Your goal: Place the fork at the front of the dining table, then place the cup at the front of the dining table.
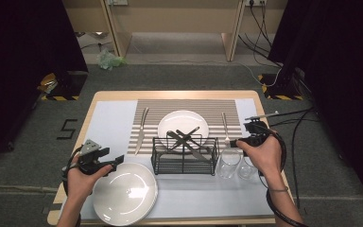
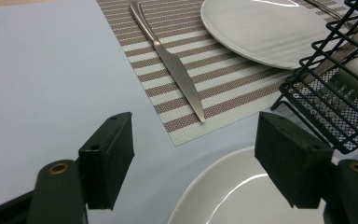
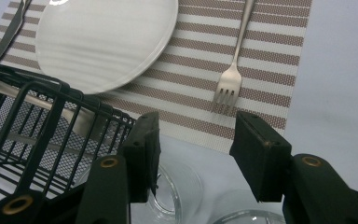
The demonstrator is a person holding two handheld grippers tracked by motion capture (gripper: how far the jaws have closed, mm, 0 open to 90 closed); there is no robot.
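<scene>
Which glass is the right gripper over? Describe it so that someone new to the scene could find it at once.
Start from the black wire basket at the middle of the table. Just right of it stand two clear glasses, near the table's front right. The right gripper, jaws open, hangs over the taller glass, the one next to the basket; the shorter glass stands farther right, by the hand.

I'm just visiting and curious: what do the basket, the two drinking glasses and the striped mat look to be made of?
The basket looks like thin metal wire with a matt black coating and a fine mesh floor. The two glasses are clear and probably glass, though clear plastic can't be ruled out; the cloth shows through them. The striped mat seems a woven synthetic, going by its visible weave in brown and cream bands.
</scene>
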